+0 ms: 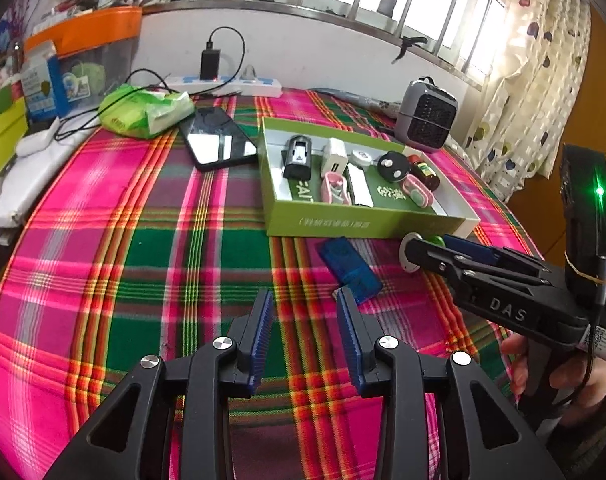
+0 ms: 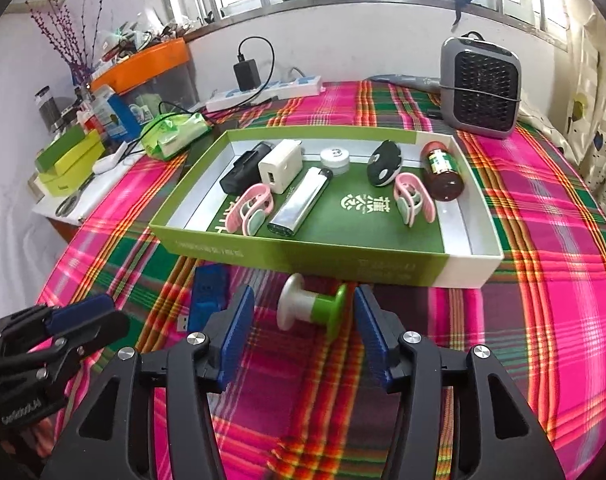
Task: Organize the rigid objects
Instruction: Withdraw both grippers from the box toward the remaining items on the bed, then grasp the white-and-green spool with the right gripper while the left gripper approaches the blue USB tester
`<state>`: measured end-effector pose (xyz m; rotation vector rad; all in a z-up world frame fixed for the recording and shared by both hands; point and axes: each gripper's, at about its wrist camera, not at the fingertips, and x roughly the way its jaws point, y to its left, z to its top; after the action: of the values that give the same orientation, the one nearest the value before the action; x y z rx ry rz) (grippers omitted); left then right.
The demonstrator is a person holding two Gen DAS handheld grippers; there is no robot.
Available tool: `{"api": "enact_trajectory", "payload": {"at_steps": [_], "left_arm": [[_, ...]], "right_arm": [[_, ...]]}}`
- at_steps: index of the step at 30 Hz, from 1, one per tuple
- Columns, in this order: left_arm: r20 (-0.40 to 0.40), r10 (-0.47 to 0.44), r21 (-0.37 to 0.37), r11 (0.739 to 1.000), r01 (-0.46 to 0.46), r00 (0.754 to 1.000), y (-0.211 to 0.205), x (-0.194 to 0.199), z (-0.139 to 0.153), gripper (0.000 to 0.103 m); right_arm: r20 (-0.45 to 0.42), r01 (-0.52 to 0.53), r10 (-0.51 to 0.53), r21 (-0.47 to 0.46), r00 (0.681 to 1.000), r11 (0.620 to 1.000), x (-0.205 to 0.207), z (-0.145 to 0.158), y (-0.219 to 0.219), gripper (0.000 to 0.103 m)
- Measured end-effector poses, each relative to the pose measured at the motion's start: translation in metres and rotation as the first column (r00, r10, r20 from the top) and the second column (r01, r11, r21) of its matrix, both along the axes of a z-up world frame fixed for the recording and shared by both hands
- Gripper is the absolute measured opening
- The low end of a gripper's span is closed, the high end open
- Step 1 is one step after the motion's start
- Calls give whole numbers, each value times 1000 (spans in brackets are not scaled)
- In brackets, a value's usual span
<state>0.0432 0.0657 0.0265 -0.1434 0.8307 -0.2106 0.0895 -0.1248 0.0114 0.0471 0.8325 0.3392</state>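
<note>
Looking along my right gripper (image 2: 301, 314), I see its jaws spread wide with a white-and-green spool (image 2: 311, 310) lying on its side between the blue pads (image 2: 369, 328), touching neither as far as I can tell. The spool rests on the plaid tablecloth (image 2: 543, 280), just in front of the near wall of the green box (image 2: 303, 258). My left gripper (image 1: 305, 328) hangs released over bare cloth, nothing between its fingers; its right fingertip sits close to a blue USB stick (image 1: 349, 268) that lies flat on the cloth, near the box and well left of the spool.

Inside the box I count a silver lighter (image 2: 301, 204), a white charger plug (image 2: 281, 170), a black pack (image 2: 243, 172), two pink clips (image 2: 249, 208), a small white jar (image 2: 335, 160), a black key fob (image 2: 383, 168) and a brown bottle (image 2: 441, 174) on its side at the right end.

Beyond the box stand a grey heater (image 2: 479, 86), a power strip (image 2: 263, 90) with a black adapter plugged in, a green tissue pack (image 2: 173, 136) and a phone (image 1: 219, 138) lying screen-up.
</note>
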Motion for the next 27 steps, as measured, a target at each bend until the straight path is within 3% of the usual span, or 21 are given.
{"api": "enact_trajectory", "payload": {"at_steps": [8,15,21,27], "left_arm": [[-15,-20,-12,1000,20,1000,2,4,-6,32],[-32,-65,-16,998,65,997,-10,12,-10,32],[-36,-99,-18,995,99,994,-21,19,-11,32],[-57,-120,-27,993,118,991,-31,28,-15,32]], "right_arm": [[-12,53,-54,-66,998,996,7,-8,7,53],[-35,106,-108,-58,994,993,10,-11,-5,52],[-25,89,-90,-45,996,995,6,-8,-7,35],[-22,91,-91,-37,996,995,2,-8,-15,34]]}}
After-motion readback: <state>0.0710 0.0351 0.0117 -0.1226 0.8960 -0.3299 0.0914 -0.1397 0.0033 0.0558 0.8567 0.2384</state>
